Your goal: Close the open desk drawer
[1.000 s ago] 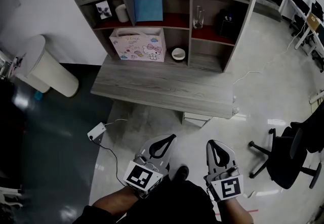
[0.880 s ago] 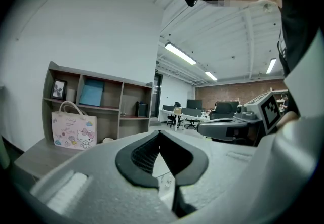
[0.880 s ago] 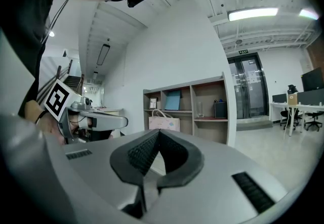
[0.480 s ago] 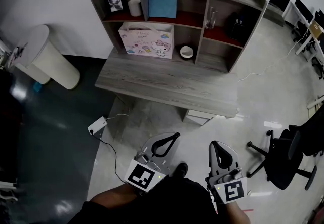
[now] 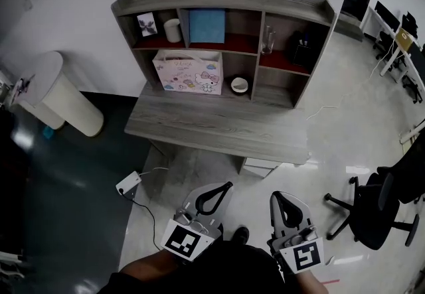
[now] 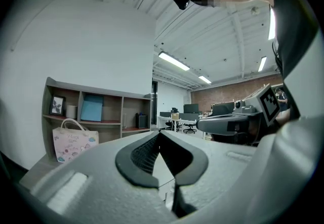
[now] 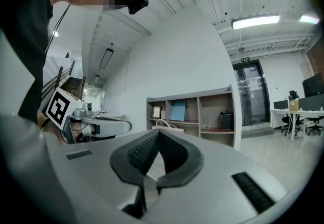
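The grey wooden desk (image 5: 212, 123) carries a shelf hutch and stands against the white wall. Under its front right edge a white drawer (image 5: 261, 166) sticks out a little past the desktop. My left gripper (image 5: 228, 186) and right gripper (image 5: 279, 196) hang side by side low in the head view, well short of the desk, pointing level toward it. Both are shut with nothing between the pads. In the left gripper view the left gripper (image 6: 159, 132) has its tips touching, and in the right gripper view the right gripper (image 7: 158, 131) does too.
A pink printed bag (image 5: 188, 72) and a small bowl (image 5: 238, 84) sit on the desk. A white bin (image 5: 58, 93) stands at the left, a power strip (image 5: 128, 183) with its cable lies on the floor, and a black office chair (image 5: 378, 203) is at the right.
Both grippers have risen a little and stay shut and empty. The head view has shifted slightly, so the desk sits a bit lower in the frame.
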